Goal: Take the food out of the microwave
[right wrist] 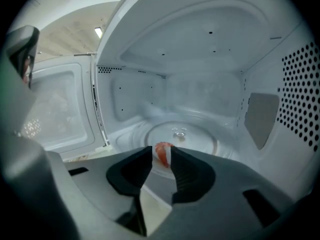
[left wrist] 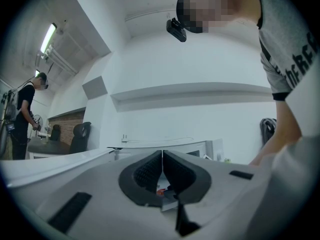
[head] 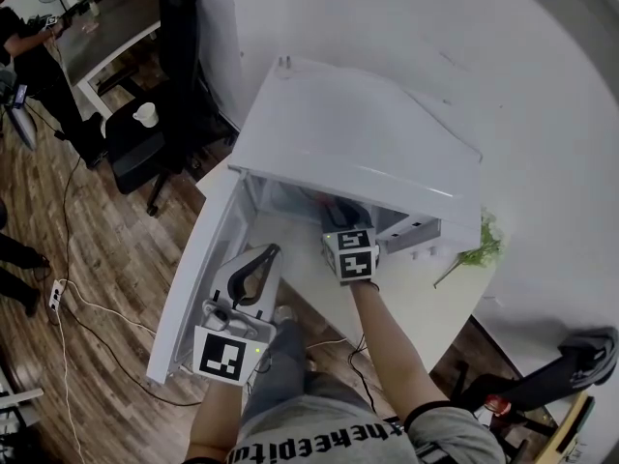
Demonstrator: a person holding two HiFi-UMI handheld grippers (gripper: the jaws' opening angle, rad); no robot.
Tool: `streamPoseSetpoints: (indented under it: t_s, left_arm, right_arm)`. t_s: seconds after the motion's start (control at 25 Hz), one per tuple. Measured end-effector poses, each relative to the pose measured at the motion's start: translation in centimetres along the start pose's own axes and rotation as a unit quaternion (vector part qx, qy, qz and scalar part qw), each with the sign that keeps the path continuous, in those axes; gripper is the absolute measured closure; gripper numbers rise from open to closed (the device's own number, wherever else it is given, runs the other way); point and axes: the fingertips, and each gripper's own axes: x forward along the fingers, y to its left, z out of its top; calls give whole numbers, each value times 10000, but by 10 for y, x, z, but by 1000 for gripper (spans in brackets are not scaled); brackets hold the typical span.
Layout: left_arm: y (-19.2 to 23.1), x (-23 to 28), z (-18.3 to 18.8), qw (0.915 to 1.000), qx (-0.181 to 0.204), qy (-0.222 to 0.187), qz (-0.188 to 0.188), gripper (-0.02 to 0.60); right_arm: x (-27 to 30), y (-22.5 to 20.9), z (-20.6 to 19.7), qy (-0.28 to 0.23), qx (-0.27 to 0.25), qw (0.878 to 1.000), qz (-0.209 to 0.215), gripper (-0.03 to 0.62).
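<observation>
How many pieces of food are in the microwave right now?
1. A red-and-white piece lies on the glass turntable, just beyond the jaws of the open right gripper; the gripper's body may hide others.

Office workroom: black office chairs [head: 179, 37], a grey table [head: 111, 27], a power strip [head: 56, 295] on wood-plank floor [head: 106, 249], white walls.

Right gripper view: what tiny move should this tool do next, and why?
Probably ease the right tool forward, then close: its jaws stand apart, and the red-and-white food on the turntable seems to lie just beyond their tips, not yet between the pads.
</observation>
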Motion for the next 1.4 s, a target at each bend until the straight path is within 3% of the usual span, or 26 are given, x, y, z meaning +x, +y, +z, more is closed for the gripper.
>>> streamPoseSetpoints:
  t_s: [0.24, 0.44, 1.4]
  left_arm:
    - [0, 0, 0, 10000, 25, -10, 5, 571]
    - [-1, 0, 0, 10000, 24, 6, 24, 572]
    - [-3, -5, 7, 9999, 34, -61, 91, 572]
  right_arm:
    - [2, 2, 1, 120, -12, 9999, -93, 481]
    - [3, 5, -1, 136, 28, 9998, -150, 549]
    - [-23, 8, 4, -186, 269, 9994, -60, 569]
